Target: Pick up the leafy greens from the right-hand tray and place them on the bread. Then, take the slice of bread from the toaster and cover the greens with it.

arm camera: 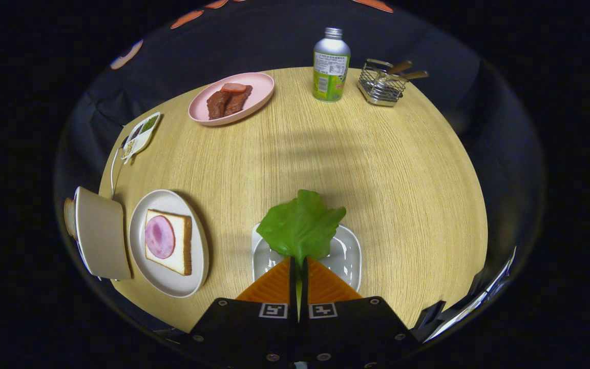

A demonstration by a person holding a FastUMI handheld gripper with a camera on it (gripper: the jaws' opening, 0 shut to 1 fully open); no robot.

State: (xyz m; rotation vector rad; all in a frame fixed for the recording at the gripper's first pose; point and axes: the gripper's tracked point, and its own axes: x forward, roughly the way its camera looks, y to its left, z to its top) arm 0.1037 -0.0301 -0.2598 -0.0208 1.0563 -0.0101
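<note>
A green lettuce leaf (301, 225) is pinched by its stem between my two fingers, and the leaf fans out just ahead of them. My gripper (298, 264) is shut on it, above a small white tray (349, 253). To the left of the fingers lies a white plate (164, 279) with a slice of bread (182, 243) topped by a round pink ham slice (160, 237). Further left stands a beige toaster (101, 233) with a slice of bread (69, 217) showing at its far side.
At the far side of the wooden table (377, 164) are a pink plate of meat slices (231, 97), a green-labelled metal bottle (331, 65) and a wire basket with utensils (383, 83). A small divided dish (140, 134) sits near the table's left edge.
</note>
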